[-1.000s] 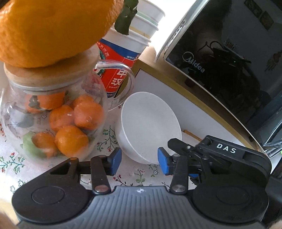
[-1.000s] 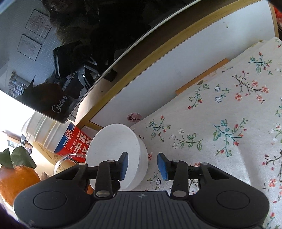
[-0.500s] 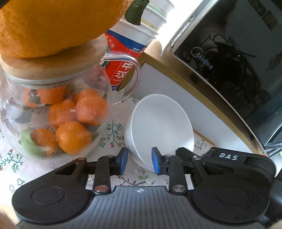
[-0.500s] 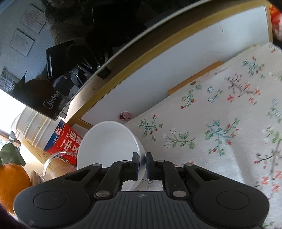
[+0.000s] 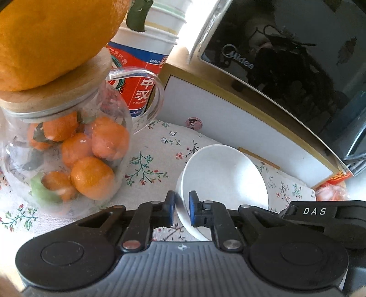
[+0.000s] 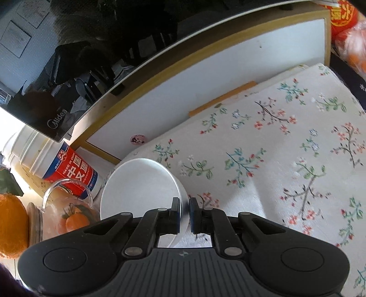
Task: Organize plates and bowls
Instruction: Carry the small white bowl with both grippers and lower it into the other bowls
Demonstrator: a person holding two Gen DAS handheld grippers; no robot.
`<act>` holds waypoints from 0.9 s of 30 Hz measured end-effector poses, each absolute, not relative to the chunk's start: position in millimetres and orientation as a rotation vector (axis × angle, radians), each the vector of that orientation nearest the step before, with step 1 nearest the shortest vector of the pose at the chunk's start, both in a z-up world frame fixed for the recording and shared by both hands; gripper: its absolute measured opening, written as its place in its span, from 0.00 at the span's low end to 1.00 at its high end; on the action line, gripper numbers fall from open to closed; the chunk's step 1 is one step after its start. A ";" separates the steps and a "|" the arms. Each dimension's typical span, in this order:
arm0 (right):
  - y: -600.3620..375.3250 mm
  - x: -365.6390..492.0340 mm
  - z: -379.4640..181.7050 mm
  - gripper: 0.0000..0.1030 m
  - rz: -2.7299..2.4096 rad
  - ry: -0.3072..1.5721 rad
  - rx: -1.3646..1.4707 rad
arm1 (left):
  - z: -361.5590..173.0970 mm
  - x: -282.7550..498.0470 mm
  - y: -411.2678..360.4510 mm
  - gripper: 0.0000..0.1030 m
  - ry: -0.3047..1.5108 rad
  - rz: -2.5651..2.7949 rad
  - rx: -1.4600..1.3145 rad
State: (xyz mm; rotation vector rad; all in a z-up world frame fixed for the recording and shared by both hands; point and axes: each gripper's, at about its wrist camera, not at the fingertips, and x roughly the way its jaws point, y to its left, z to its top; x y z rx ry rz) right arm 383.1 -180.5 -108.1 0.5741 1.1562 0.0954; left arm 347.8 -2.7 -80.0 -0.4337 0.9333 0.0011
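Left gripper (image 5: 181,209) and right gripper (image 6: 184,212) each pinch the rim of the tilted plain white ceramic bowl (image 5: 225,180). Bowl sits over the floral tablecloth (image 6: 286,164), beside the glass jar of oranges (image 5: 66,157).

Both wrist cams close, angled down, sharing bowl (image 5: 224,173) (image 6: 139,185), jar (image 5: 61,146) (image 6: 64,214)

One white bowl (image 5: 225,180) is in view. There is one glass jar (image 5: 66,146) with one wooden lid (image 5: 59,91), and one big orange (image 5: 52,38) sits on that lid. Inside the jar about six small oranges (image 5: 91,178) can be counted, though some are hidden behind others. One red-and-white tub (image 5: 139,75) stands behind the jar, with at least two more white tubs (image 5: 164,20) stacked above it. One black microwave (image 5: 297,68) and two grippers complete the count: the left gripper (image 5: 181,210) and the right gripper (image 6: 184,212).
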 end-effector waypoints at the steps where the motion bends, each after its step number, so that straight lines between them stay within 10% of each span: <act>1: -182.0 380.8 -106.7 0.06 0.097 1.157 0.582 | -77.7 344.8 -3.5 0.10 0.932 -0.002 -0.426; 27: -177.2 252.9 -7.4 0.11 0.138 1.084 0.640 | 8.8 221.7 18.0 0.10 0.924 -0.080 -0.345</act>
